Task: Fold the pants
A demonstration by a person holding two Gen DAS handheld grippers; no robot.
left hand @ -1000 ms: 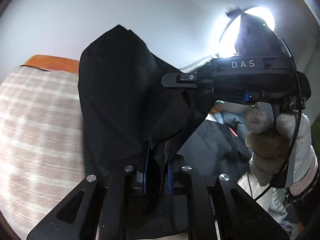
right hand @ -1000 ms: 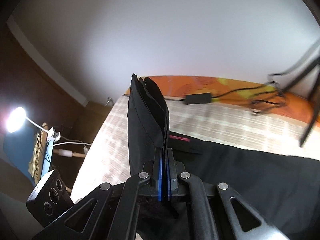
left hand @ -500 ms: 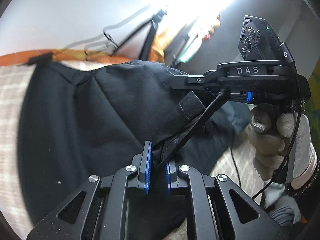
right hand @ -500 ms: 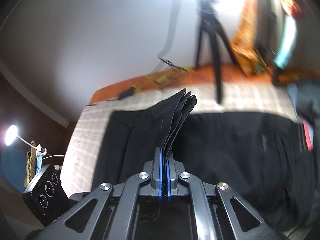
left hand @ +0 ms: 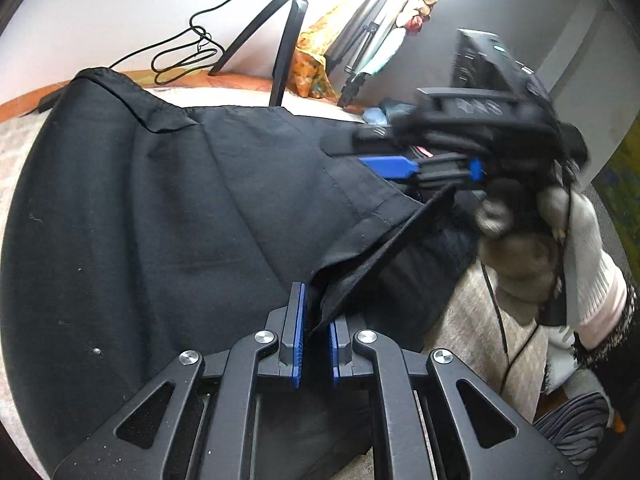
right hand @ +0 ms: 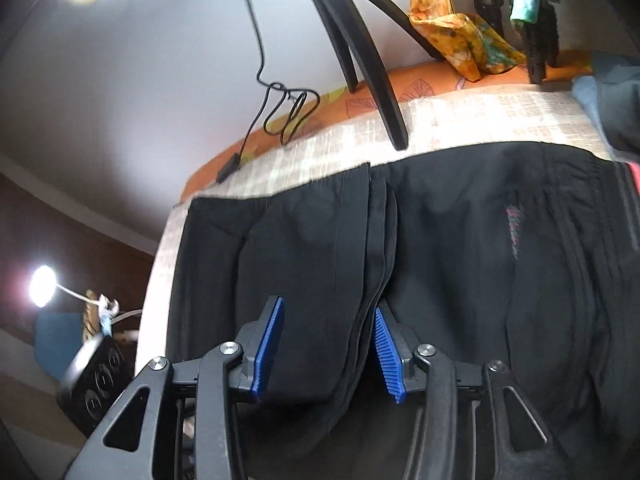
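Note:
The black pants (left hand: 168, 216) lie spread on the beige checked bed, folded over on themselves. My left gripper (left hand: 316, 322) is shut on a corner of the pants at their near edge, with the fabric pinched between the blue pads. My right gripper (right hand: 328, 346) is open, its blue pads (right hand: 270, 344) spread to either side of the folded edge of the pants (right hand: 460, 264). The right gripper also shows in the left wrist view (left hand: 404, 166), blurred, over the right side of the pants, held by a gloved hand.
A black tripod (right hand: 360, 52) stands on the bed behind the pants, with a black cable (right hand: 288, 112) coiled beside it. Orange patterned cloth (right hand: 460, 36) hangs at the back. Other clothes (right hand: 608, 104) lie at the right. A lamp (right hand: 42, 290) glows at left.
Both grippers have brought the lifted pants edge down and over onto the bed. My right gripper has opened and let go of the fabric. The left one still grips its corner.

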